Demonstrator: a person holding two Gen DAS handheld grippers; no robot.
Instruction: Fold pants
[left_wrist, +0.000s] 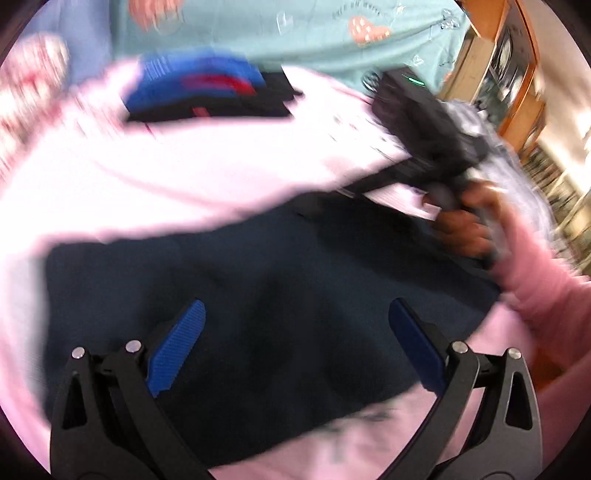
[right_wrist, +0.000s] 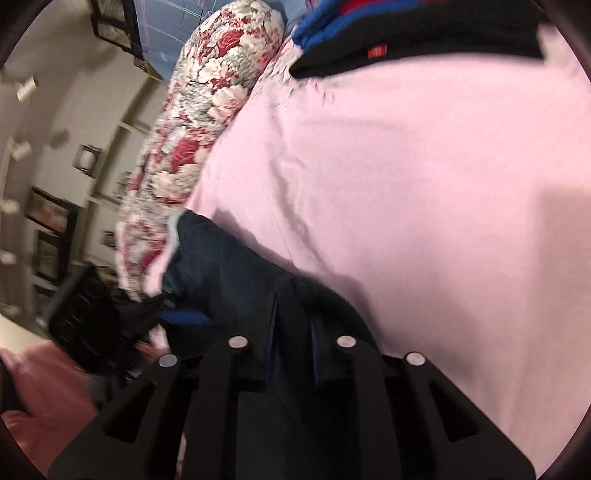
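The navy pants (left_wrist: 258, 295) lie spread on the pink bed sheet (left_wrist: 184, 177), running from about 8 o'clock to 3 o'clock in the left wrist view. The left gripper (left_wrist: 295, 343) hangs over them with its jaws released, blue pads wide apart and nothing between them. The right gripper (right_wrist: 291, 354) has its jaws clenched on a bunched ridge of pants cloth (right_wrist: 295, 295) near one end.

The grip looks shallow to me: only a raised pleat sits between the pads, so a quick pull could let it slip out, or lift just the top layer and leave the fold crooked. With only one end held, the loose part could drag and wrinkle the sheet under it.

Room is tight in places. In the right wrist view the far end of the pants (right_wrist: 207, 251) reaches the floral bolster (right_wrist: 192, 140) at 10 o'clock, by the bed's side. A stack of folded clothes (right_wrist: 406, 40) sits at 12 o'clock, well apart. The open sheet (right_wrist: 424, 184) toward 2 o'clock gives the most free room for laying the fold.
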